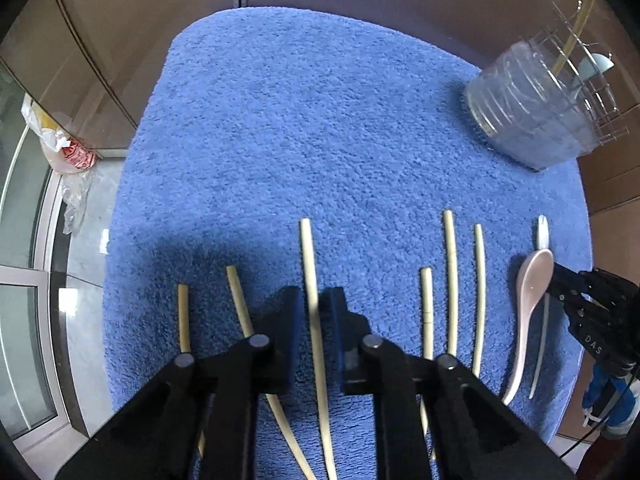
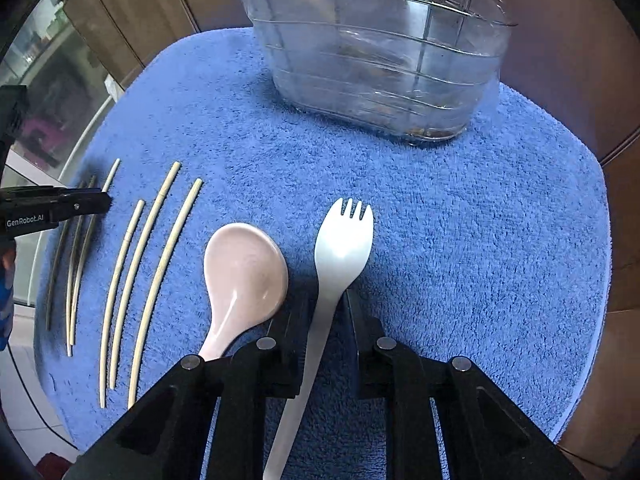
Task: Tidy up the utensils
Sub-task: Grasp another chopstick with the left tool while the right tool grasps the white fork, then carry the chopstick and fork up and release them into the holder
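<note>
Here, in the left wrist view, the left gripper (image 1: 316, 316) fills the lower middle of the frame, its jaws narrowed to either side of one long chopstick (image 1: 311, 280) lying on the blue mat (image 1: 320, 120). Whether the pads actually press the stick I cannot tell; a thin gap seems to show on each side. Other chopsticks lie in a loose row left and right of it, and the pink spoon (image 1: 528, 292) sits at the right edge. The clear utensil holder (image 1: 528, 112) stands at the upper right, well apart, with a stick and a pale utensil already in it.

In the right wrist view, the right gripper (image 2: 326, 320) sits at the bottom centre, jaws set narrowly around the handle of the white spork (image 2: 340, 256), which lies flat with its tines toward the holder (image 2: 380, 60) at the top of the frame. Again, contact is not clear. The pink spoon (image 2: 244, 272) lies just beside the left jaw.

The likely trouble: the thin, round chopstick could roll or pivot out of a loose pinch, and the spork, gripped far from its head, may droop. The right jaw closing could also nudge the spoon.
</note>
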A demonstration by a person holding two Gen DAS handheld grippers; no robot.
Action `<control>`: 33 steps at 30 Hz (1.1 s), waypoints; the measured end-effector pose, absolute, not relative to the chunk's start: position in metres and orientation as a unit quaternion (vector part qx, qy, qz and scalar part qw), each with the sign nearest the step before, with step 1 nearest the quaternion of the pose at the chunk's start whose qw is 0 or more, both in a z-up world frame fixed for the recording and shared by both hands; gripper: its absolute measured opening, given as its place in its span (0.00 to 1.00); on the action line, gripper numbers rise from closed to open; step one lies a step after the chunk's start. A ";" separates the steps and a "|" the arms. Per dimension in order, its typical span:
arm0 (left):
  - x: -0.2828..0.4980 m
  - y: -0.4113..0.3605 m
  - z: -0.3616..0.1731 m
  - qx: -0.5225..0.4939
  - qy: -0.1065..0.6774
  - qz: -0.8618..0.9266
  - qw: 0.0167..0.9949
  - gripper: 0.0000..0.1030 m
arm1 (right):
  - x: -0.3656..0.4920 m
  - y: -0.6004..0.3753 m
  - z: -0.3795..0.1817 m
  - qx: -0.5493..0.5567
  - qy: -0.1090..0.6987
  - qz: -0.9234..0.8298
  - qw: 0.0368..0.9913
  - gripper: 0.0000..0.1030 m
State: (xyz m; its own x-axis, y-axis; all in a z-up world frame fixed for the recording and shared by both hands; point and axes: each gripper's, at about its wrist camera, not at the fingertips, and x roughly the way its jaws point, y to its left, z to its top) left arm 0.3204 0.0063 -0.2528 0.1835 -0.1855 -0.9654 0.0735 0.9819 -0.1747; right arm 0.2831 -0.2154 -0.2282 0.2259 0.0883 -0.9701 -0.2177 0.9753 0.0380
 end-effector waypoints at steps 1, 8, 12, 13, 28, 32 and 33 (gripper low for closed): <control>0.320 0.006 -0.253 -0.044 0.635 -0.082 0.767 0.09 | 0.284 -0.213 -0.229 -0.052 0.614 0.097 0.782 0.15; 0.317 0.007 -0.253 -0.058 0.632 -0.063 0.770 0.04 | 0.281 -0.224 -0.228 -0.027 0.608 0.097 0.787 0.09; 0.310 0.017 -0.251 -0.082 0.622 -0.066 0.776 0.04 | 0.271 -0.228 -0.224 -0.021 0.601 0.108 0.791 0.09; 0.309 0.019 -0.249 -0.087 0.619 -0.067 0.778 0.04 | 0.266 -0.235 -0.222 -0.020 0.598 0.111 0.793 0.09; 0.257 0.027 -0.143 -0.155 0.464 -0.167 0.856 0.04 | 0.197 -0.270 -0.130 0.012 0.413 0.168 0.895 0.09; 0.246 0.011 -0.098 -0.171 0.400 -0.211 0.875 0.04 | 0.196 -0.278 -0.088 0.022 0.344 0.166 0.924 0.09; 0.243 0.003 -0.083 -0.171 0.378 -0.223 0.882 0.04 | 0.197 -0.278 -0.077 0.025 0.326 0.166 0.930 0.09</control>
